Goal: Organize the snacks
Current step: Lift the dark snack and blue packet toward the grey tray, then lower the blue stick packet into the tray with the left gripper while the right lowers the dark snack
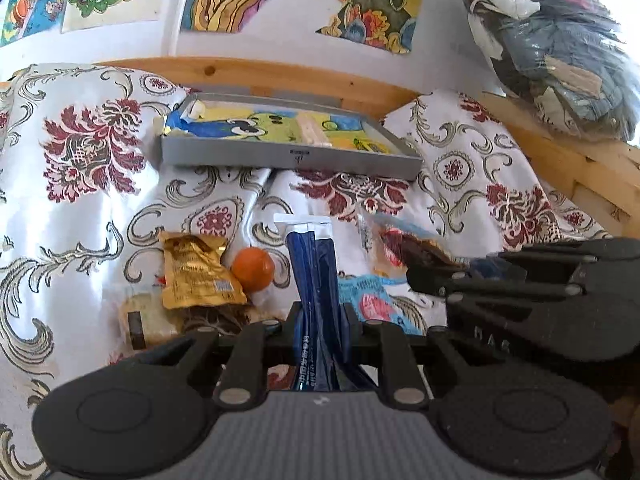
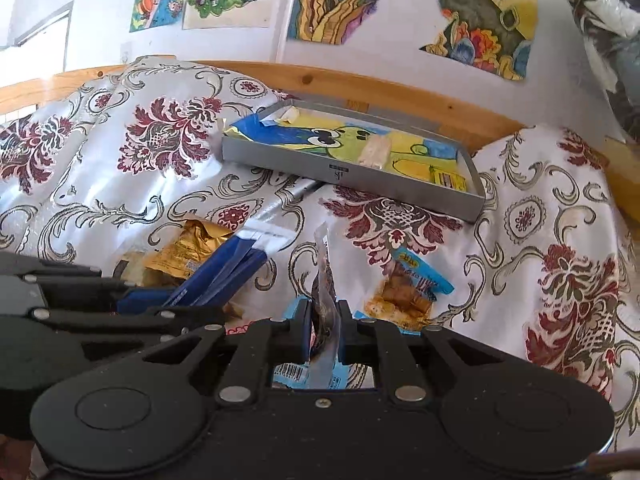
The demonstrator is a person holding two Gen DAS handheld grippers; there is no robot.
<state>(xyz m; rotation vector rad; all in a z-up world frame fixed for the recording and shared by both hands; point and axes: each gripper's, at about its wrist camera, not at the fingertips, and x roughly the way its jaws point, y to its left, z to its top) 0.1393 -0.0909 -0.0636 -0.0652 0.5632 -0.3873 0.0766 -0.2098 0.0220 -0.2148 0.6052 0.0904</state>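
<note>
A: Why is each gripper clamped on a packet at once?

B: My guess is 2 snacks get carried together to the tray (image 1: 288,162). The left gripper (image 1: 320,320) has its jaws closed tight on a blue sachet (image 1: 310,264), long, glossy and creased, with a white sealed end pointing at the tray. The right gripper (image 2: 324,320) is pinched shut on a clear wrapper (image 2: 322,280), thin crinkly film held edge-on, so I can't read its contents.

A: And the rest?

B: Loose on the cloth (image 1: 80,208), a shiny floral damask lying in soft folds. A gold pouch (image 1: 196,272) of crumpled foil touches an orange ball (image 1: 253,269), smooth and round. A light-blue pack (image 2: 408,296) lies just beside the right gripper.

A: The tray?

B: Shallow, grey, rigid-walled, lined with a cartoon drawing, well behind the pile; 1 pale bar (image 2: 374,152) lies in it
</note>
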